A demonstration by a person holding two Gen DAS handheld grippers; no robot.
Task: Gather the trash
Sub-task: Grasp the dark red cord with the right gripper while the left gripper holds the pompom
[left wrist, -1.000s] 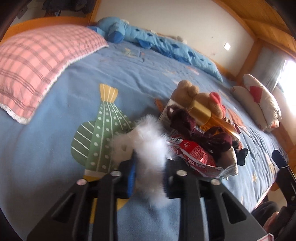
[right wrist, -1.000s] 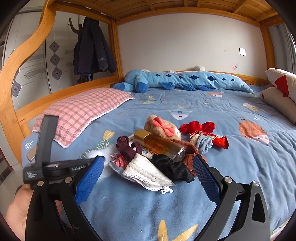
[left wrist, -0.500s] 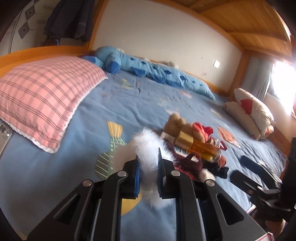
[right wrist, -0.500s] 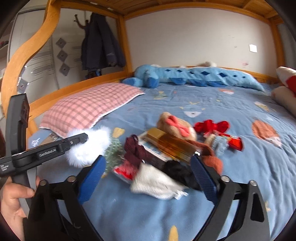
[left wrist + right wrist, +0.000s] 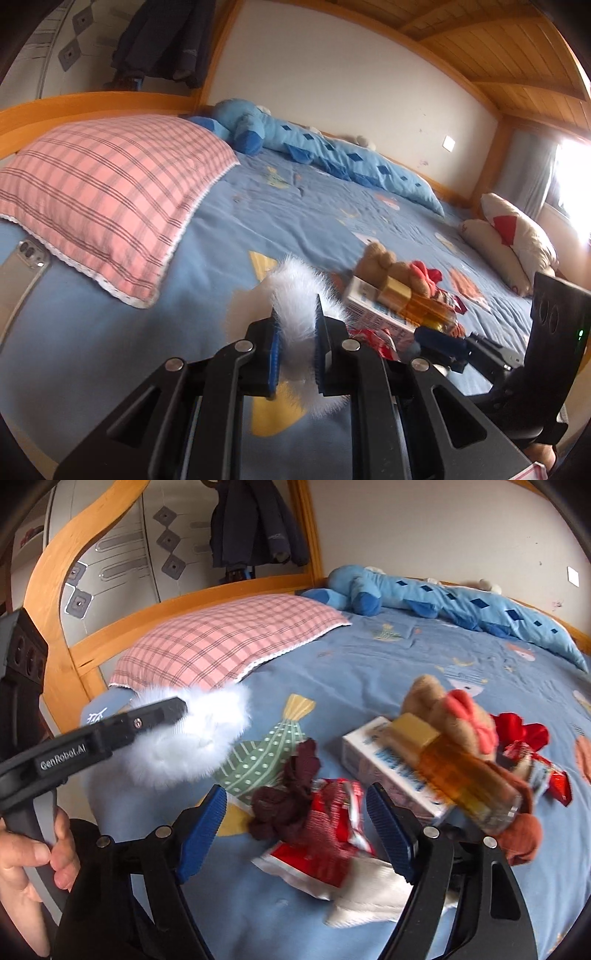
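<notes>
My left gripper (image 5: 295, 328) is shut on a white fluffy ball (image 5: 295, 291) and holds it above the blue bedspread; the ball also shows in the right wrist view (image 5: 192, 738). My right gripper (image 5: 295, 827) is open, its blue pads either side of a red snack wrapper (image 5: 325, 830) and a dark red cloth (image 5: 291, 786). The pile also holds a white mask (image 5: 369, 893), a white box (image 5: 373, 760), an amber bottle (image 5: 458, 779) and a teddy bear (image 5: 443, 705).
A pink plaid pillow (image 5: 99, 195) lies at the left, a phone (image 5: 22, 269) beside it. A long blue plush (image 5: 314, 147) lies along the far wall. Cream cushions (image 5: 509, 243) sit at the right. The wooden bed frame (image 5: 66, 602) rises at the left.
My left gripper has lifted the fluffy ball off the bed and drawn back from the pile. My right gripper has moved in low over the wrapper and narrowed its opening.
</notes>
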